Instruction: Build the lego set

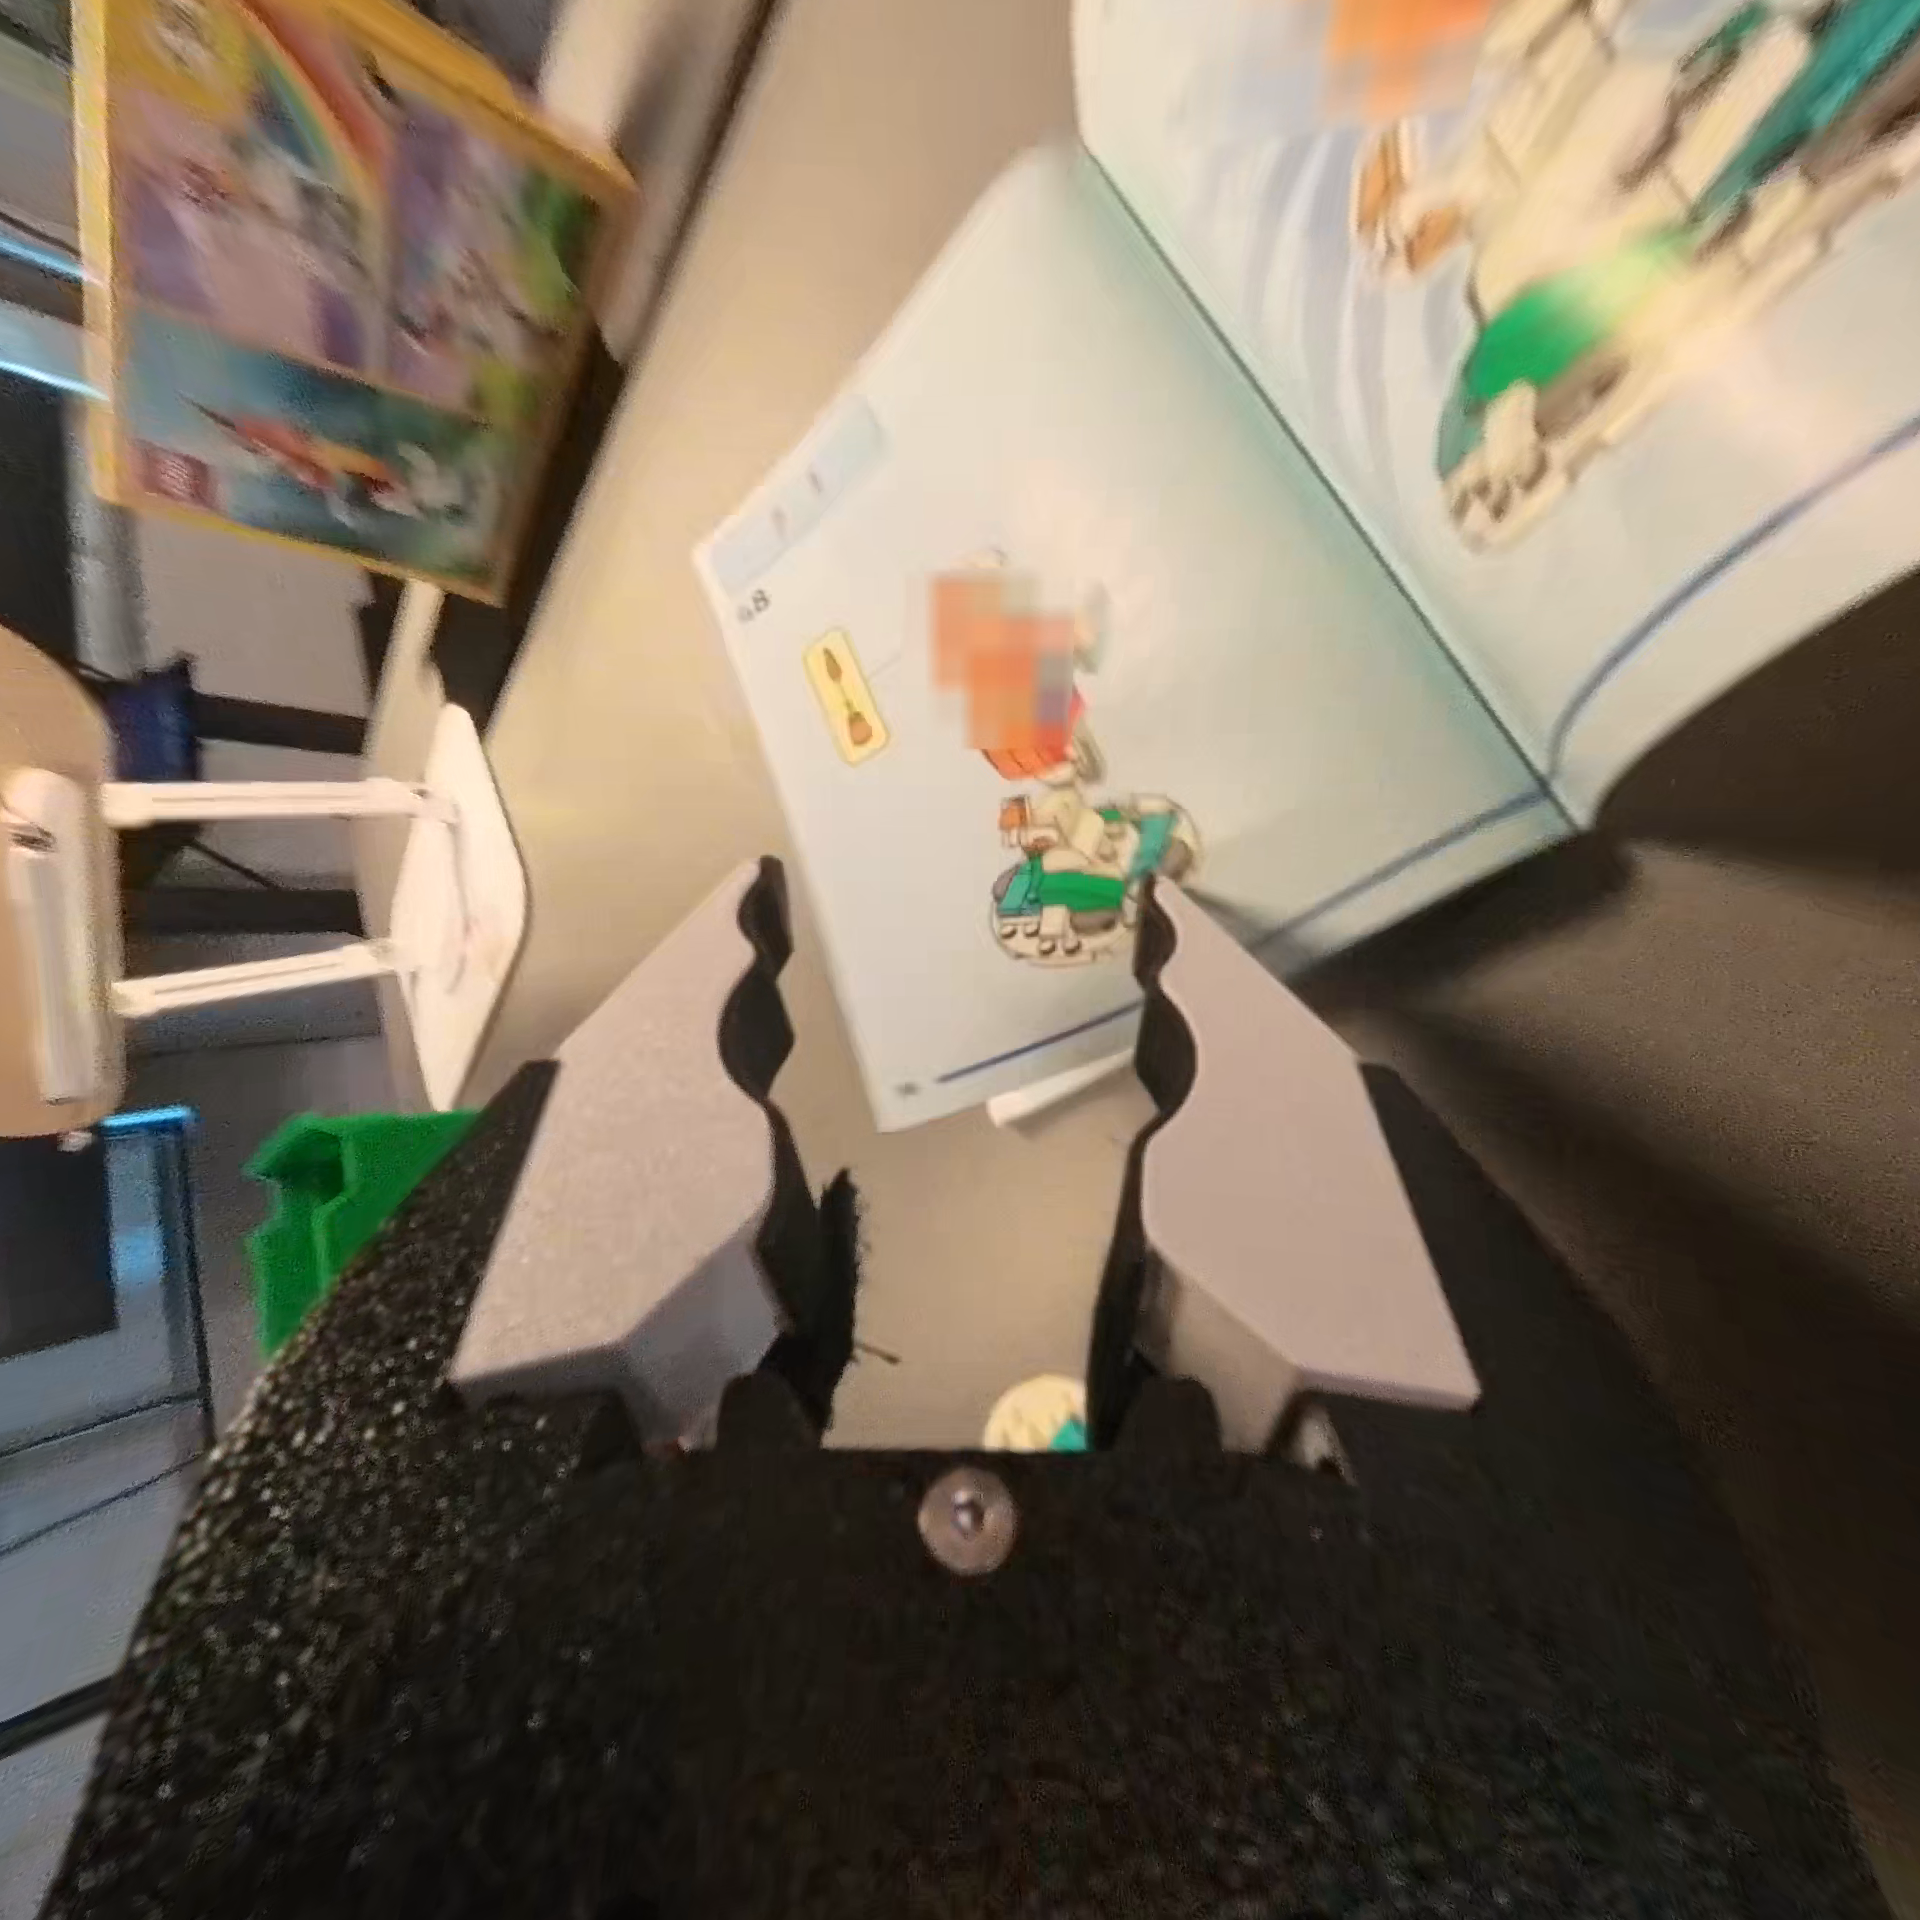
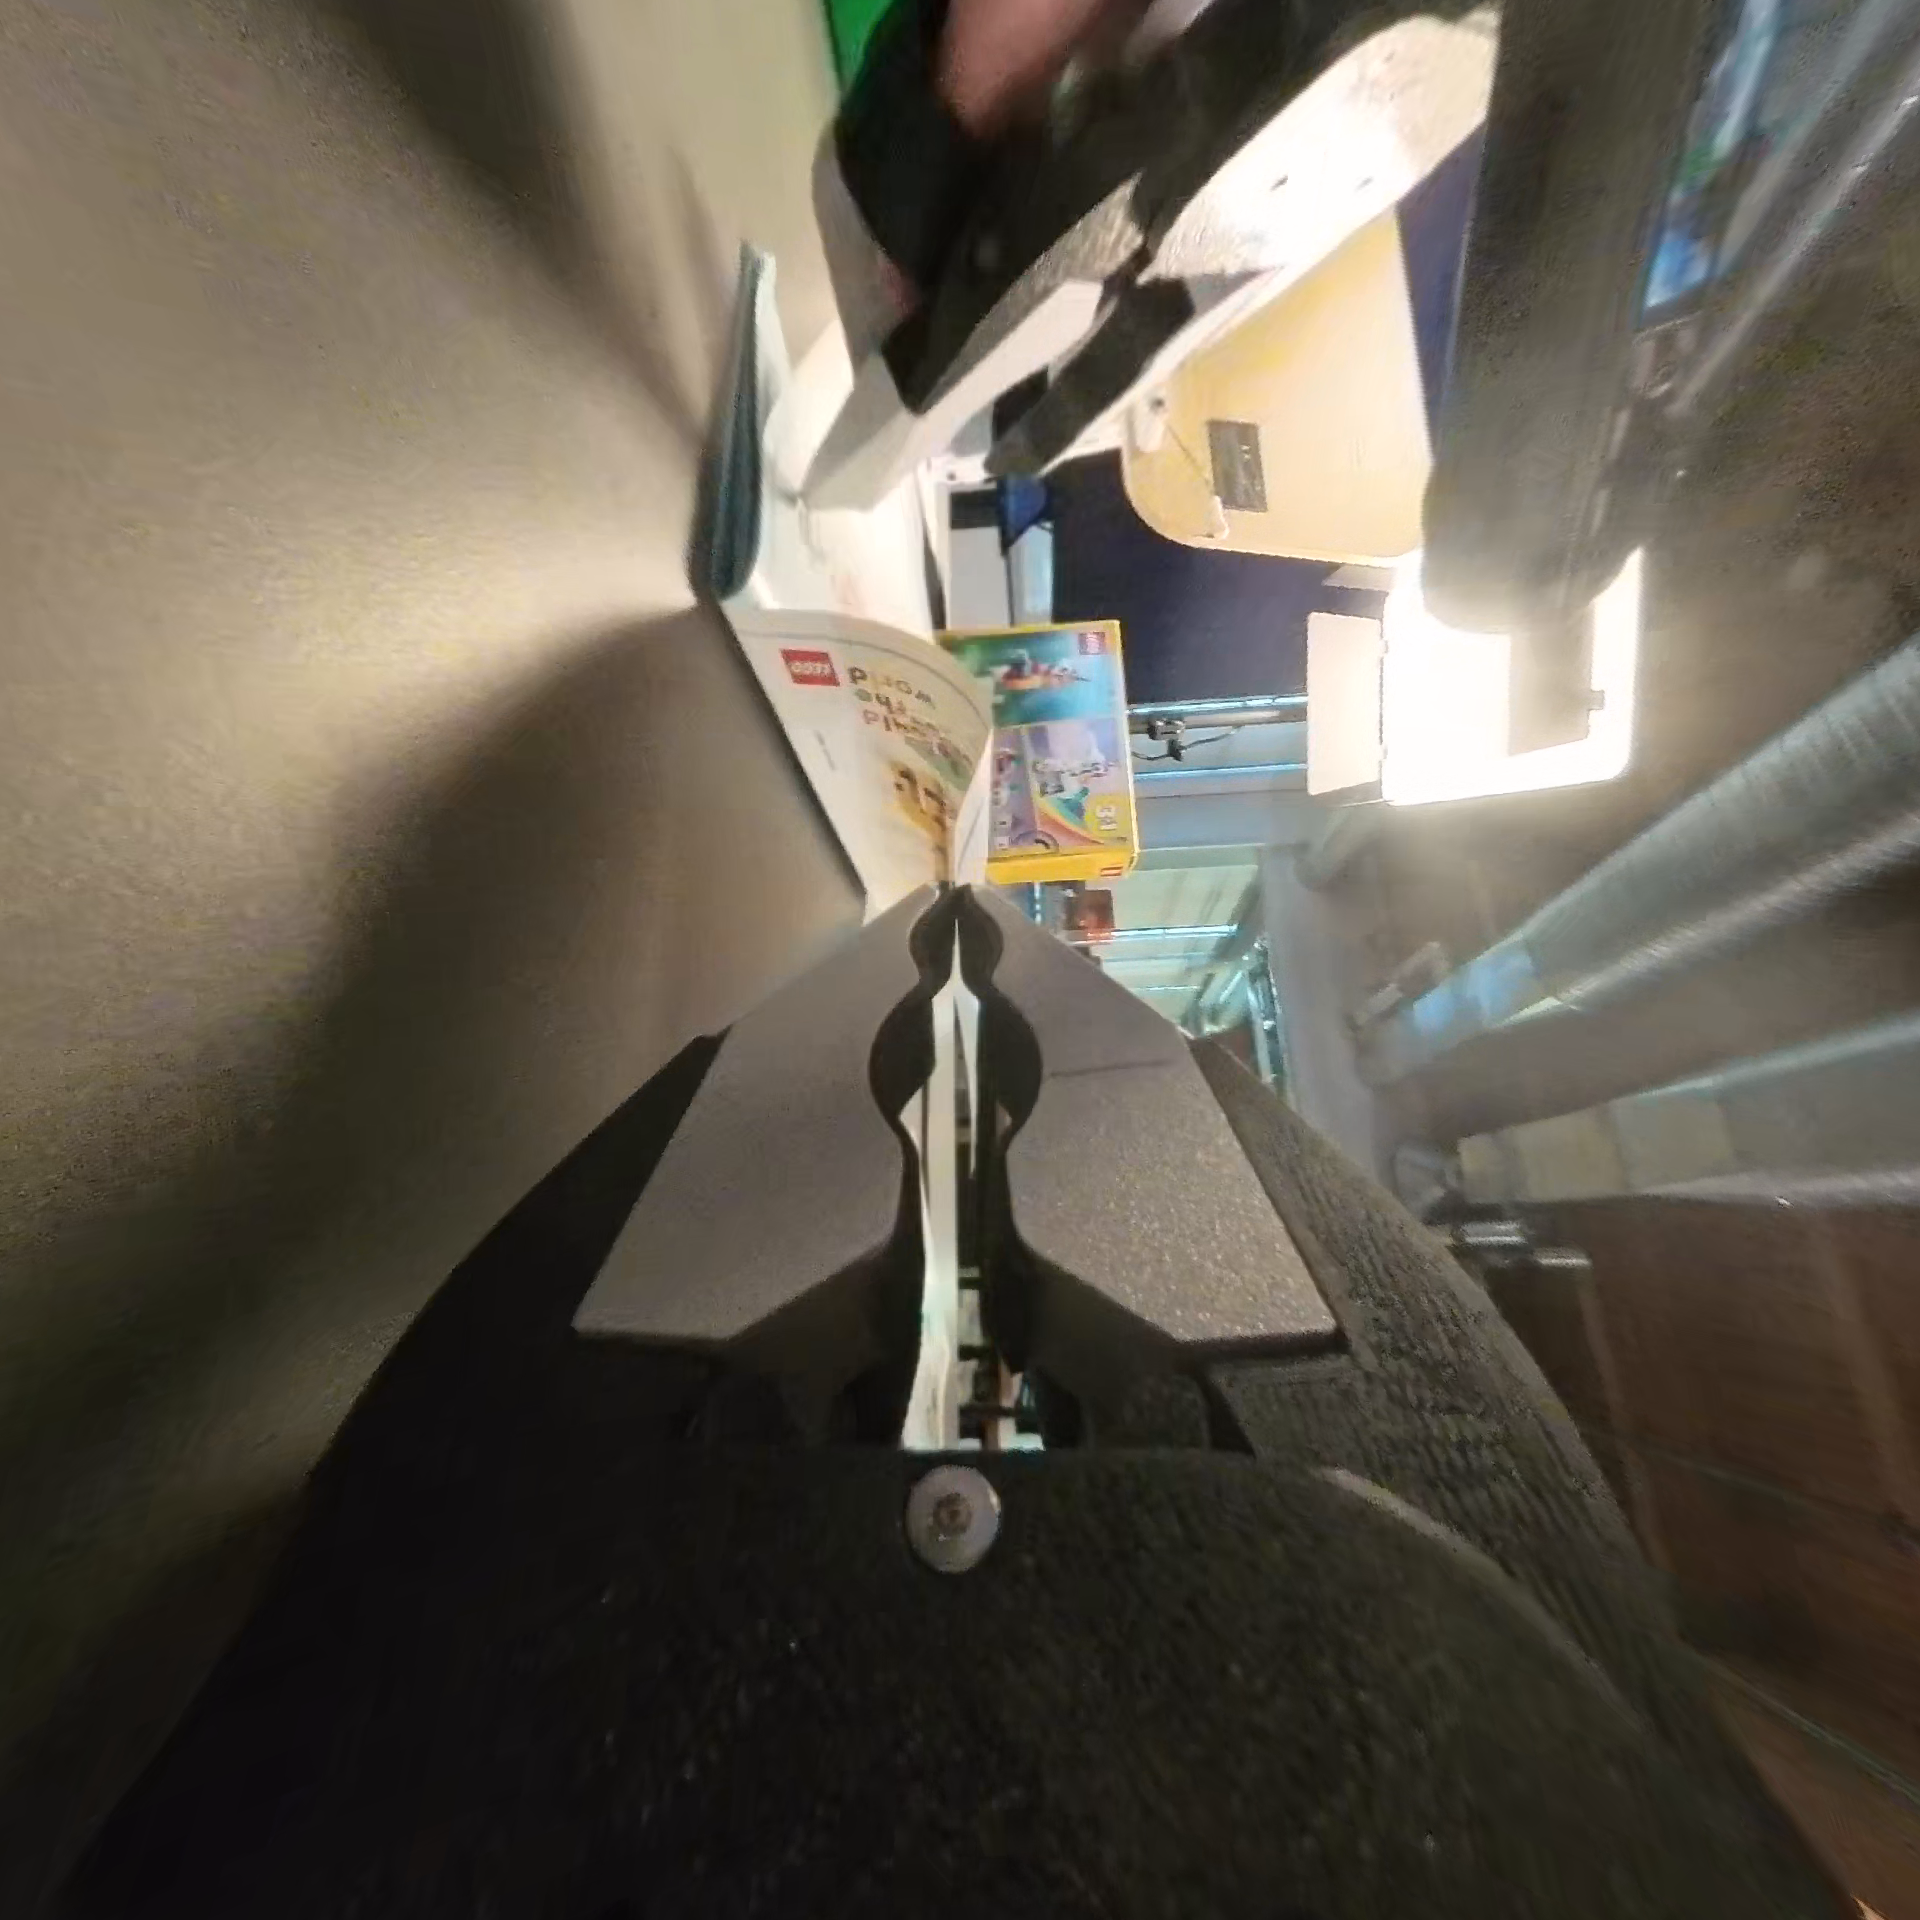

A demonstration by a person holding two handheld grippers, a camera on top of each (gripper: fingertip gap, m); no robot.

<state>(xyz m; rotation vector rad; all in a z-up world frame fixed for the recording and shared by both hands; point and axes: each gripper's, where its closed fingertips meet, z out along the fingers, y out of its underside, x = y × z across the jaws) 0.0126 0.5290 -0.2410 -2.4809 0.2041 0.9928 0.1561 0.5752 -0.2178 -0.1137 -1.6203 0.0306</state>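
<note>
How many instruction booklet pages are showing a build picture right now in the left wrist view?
2. The near page lies flat just beyond the open left gripper. The far page curves up past the fold, at upper right. Pages underneath are hidden.

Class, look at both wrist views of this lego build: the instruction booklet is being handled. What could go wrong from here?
1. The right claw is shut on a thin page edge of the instruction booklet; a hard pull could tear or crease it.
2. The left claw hangs open above the booklet and holds nothing down, so the booklet may slide across the table.
</note>
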